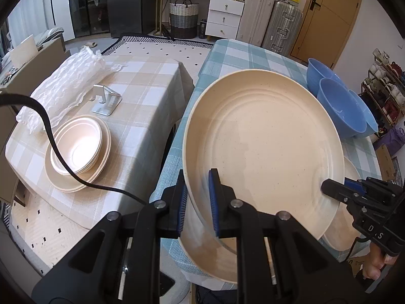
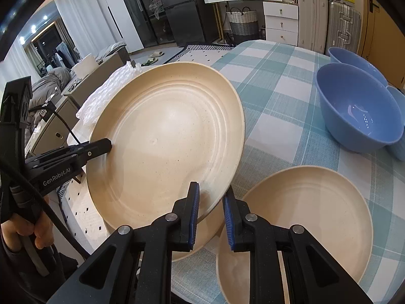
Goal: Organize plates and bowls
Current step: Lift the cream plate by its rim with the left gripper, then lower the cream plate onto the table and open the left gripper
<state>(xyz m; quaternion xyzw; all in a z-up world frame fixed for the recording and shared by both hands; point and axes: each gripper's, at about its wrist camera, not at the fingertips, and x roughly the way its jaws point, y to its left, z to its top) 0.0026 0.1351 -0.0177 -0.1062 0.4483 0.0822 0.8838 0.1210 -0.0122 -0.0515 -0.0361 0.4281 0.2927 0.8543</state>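
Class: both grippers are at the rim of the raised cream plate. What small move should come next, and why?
Probably the right gripper should let go and back off. The left gripper already pinches the tilted plate at its rim, and a stack of a cream plate and bowls sits on the beige table on the left gripper's side, a likely place for it.

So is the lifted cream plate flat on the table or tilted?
Tilted: the cream plate is raised off the blue checked tablecloth, rim gripped by the left gripper and right gripper.
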